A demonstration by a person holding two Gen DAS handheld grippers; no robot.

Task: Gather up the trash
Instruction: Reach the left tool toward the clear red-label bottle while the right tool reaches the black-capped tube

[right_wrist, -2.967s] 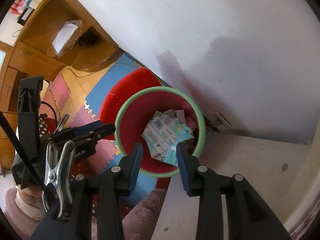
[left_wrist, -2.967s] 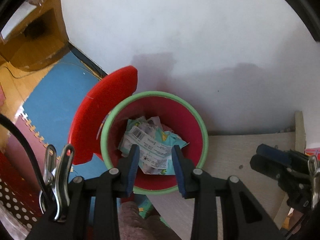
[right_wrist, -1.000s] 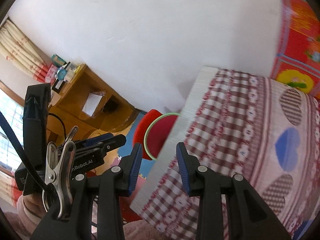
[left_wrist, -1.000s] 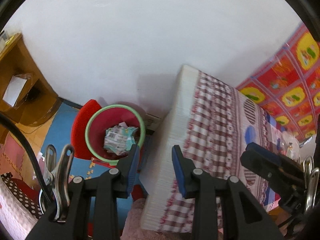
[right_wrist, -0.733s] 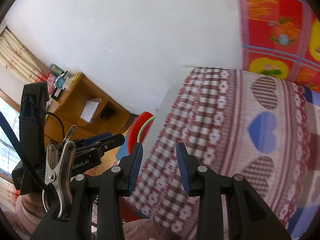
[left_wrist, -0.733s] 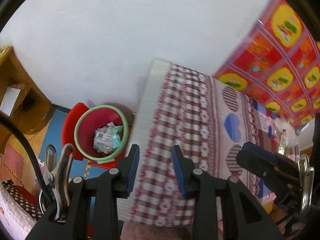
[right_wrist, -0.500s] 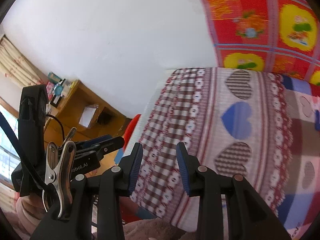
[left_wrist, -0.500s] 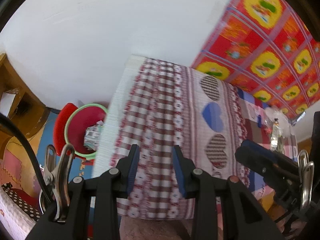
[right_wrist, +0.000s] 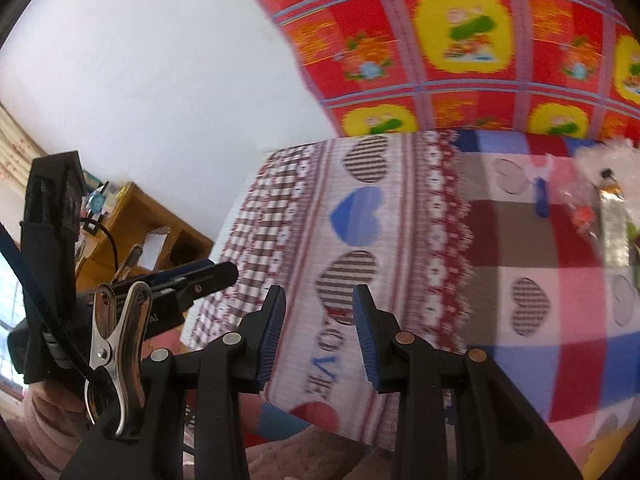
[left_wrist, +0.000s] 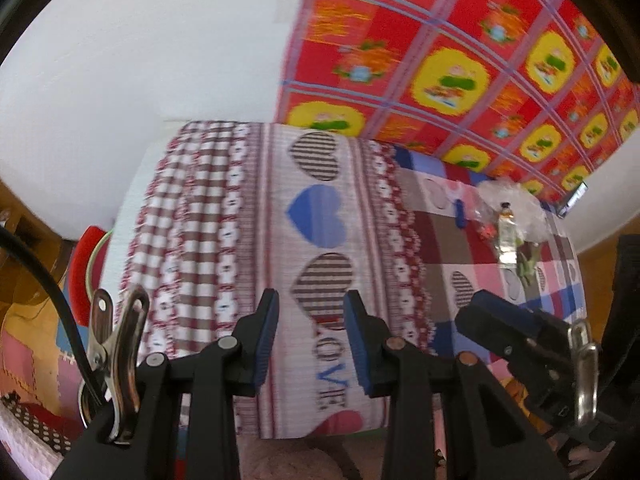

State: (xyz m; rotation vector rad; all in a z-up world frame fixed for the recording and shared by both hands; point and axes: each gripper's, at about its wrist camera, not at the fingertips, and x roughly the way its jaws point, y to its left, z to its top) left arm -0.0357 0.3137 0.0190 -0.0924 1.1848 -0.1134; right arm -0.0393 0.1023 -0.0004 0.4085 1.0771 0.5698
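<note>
Swung away from red bin [left_wrist: 90, 268] to patterned surface [left_wrist: 256, 240]; left claw [left_wrist: 310, 334] and right claw [right_wrist: 318, 330] apart, empty; tube [left_wrist: 506, 236] ahead.

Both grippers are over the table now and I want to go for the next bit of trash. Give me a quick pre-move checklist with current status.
1. Left gripper empty, jaws apart: ok.
2. Right gripper empty, jaws apart: ok.
3. Trash in view: ok, a silver tube and clear plastic wrap lie on the tablecloth at its far right.
4. Either gripper lined up on the trash: not ok, both point at the heart pattern, left of it.
5. Red bin reachable: cannot tell, only its edge shows.
6. Picture sharpness: not ok, blurred.
</note>
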